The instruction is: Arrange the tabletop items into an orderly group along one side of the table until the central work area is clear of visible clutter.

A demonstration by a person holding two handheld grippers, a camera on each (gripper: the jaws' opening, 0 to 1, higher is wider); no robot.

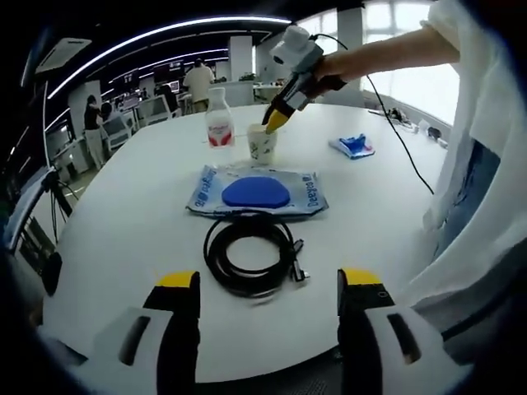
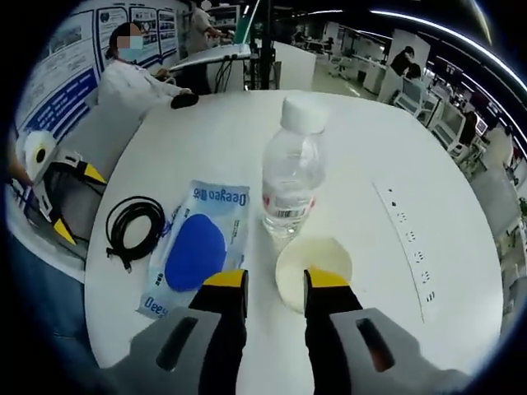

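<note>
Left tool (image 1: 268, 292): mine, low in the left gripper view, jaws spread wide with nothing between them, above the near table (image 1: 132, 189) edge.
Cable (image 1: 249, 253): black coil just beyond those jaws.
Blue packet (image 1: 255, 192): flat, mid-frame, past the cable.
Right tool (image 2: 275, 284): jaws a narrow gap apart at the paper cup (image 2: 317, 267) rim (whether I pinch it, I cannot tell).
Bottle (image 2: 290, 177): upright, just behind the cup.
Small blue item (image 1: 354, 146): upper right, well apart.
</note>
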